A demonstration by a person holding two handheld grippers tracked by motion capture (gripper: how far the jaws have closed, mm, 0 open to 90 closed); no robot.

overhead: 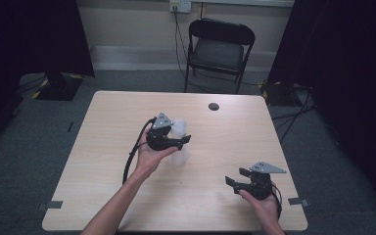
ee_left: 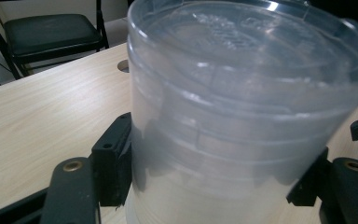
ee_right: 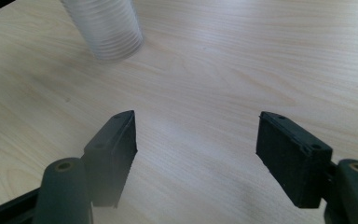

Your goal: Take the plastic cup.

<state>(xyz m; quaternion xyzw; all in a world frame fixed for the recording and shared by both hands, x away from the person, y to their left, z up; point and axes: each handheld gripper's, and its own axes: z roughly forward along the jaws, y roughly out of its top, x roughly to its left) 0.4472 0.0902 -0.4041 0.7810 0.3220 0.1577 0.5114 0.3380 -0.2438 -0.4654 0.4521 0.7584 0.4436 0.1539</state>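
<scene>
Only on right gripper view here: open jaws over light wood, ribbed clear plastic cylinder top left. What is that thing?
Observer: A stack of translucent plastic cups, near the middle of the light wooden table.
Operator: Anything holding it?
Observer: Yes, the left gripper has its jaws closed on the stack's sides.
Operator: Cups mouth up?
Observer: Looks mouth down. The left gripper view shows a flat embossed base on top.
Operator: What's beyond the table?
Observer: A black folding chair by the far wall.
</scene>
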